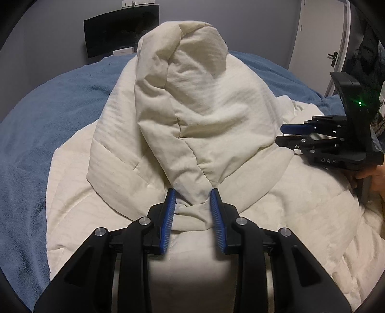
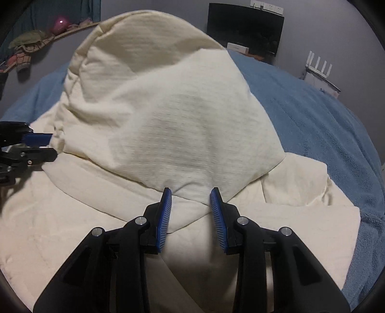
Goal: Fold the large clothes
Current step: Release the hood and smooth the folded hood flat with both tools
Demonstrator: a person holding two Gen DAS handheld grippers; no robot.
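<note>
A large cream quilted comforter [image 1: 192, 115] lies on a blue bed [image 1: 48, 115], a folded part raised in a hump. My left gripper [image 1: 192, 195] has a bunched corner of the comforter between its blue fingers [image 1: 168, 211], which stand a hand's width apart and press the cloth. My right gripper [image 2: 191, 192] is open, with a corner of the comforter [image 2: 168, 120] lying between its fingers [image 2: 217, 214]. The right gripper also shows in the left wrist view [image 1: 288, 134], and the left gripper in the right wrist view [image 2: 48, 144].
The blue blanket [image 2: 324, 134] covers the bed around the comforter. A dark monitor [image 1: 120, 31] stands at the far wall. A white door [image 1: 317, 36] is at the right. A shelf with a pink object [image 2: 60, 22] and a white router [image 2: 320, 69] sit beyond the bed.
</note>
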